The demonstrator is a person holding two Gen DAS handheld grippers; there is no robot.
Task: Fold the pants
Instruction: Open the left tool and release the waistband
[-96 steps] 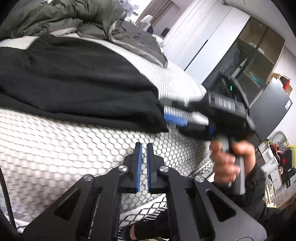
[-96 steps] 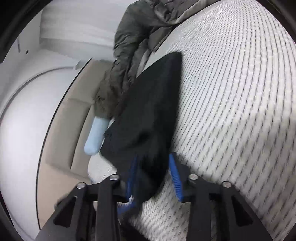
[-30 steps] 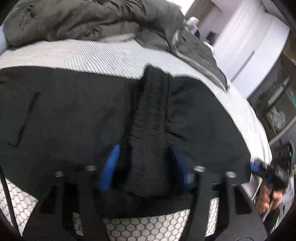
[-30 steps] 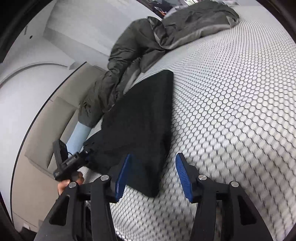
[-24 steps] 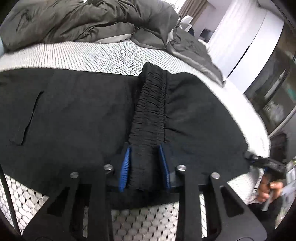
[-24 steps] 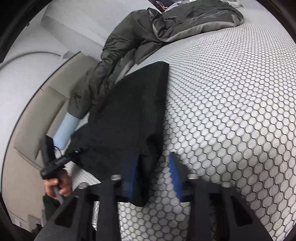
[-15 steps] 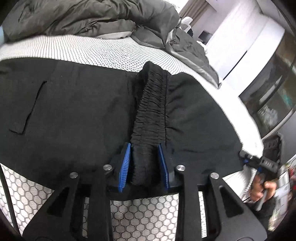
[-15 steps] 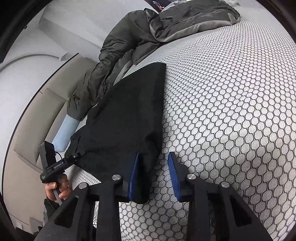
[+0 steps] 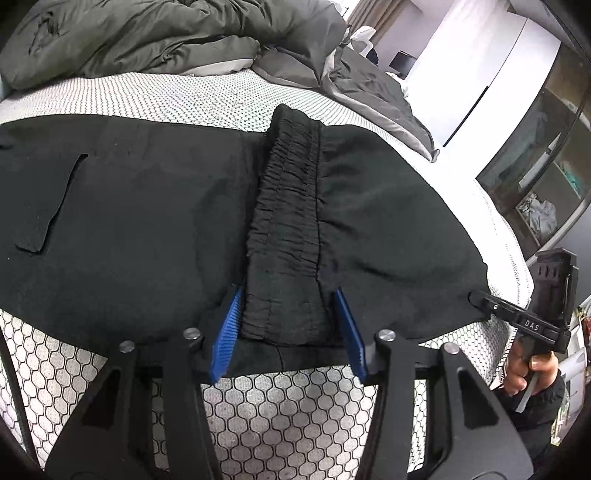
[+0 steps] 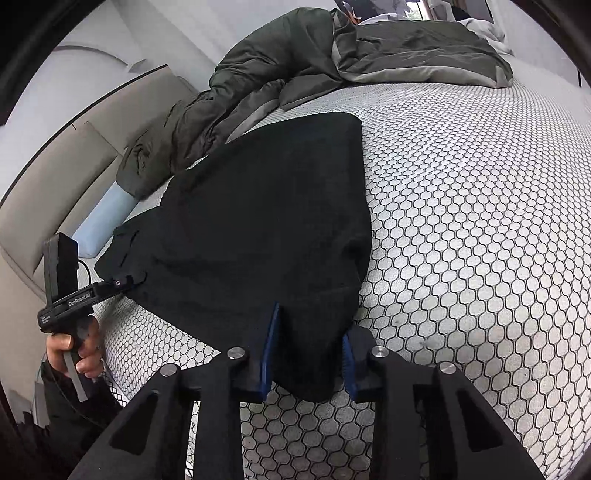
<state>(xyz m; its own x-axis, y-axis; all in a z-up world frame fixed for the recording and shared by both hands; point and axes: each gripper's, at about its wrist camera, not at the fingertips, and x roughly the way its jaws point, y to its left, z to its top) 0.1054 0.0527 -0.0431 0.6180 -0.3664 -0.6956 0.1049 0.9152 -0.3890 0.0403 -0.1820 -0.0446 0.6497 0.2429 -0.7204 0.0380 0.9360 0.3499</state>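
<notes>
Left wrist view: the left gripper point(image 9: 287, 292) stood parted, its jaws just having widened, and the blue pads point(image 9: 225, 332) straddled the gathered waistband point(image 9: 291, 206) without pressing it. Right wrist view: the right gripper point(image 10: 310, 321) had just been closing, and its jaws pinched a corner of the black pants point(image 10: 266, 221) – cloth filled the gap between them. Beyond the tools, the pants lay flat along the near edge of the honeycomb-patterned mattress point(image 9: 280, 413), folded over at the waistband. A rumpled grey-green duvet point(image 9: 166, 33) was heaped along the far edge – apart from the pants.
</notes>
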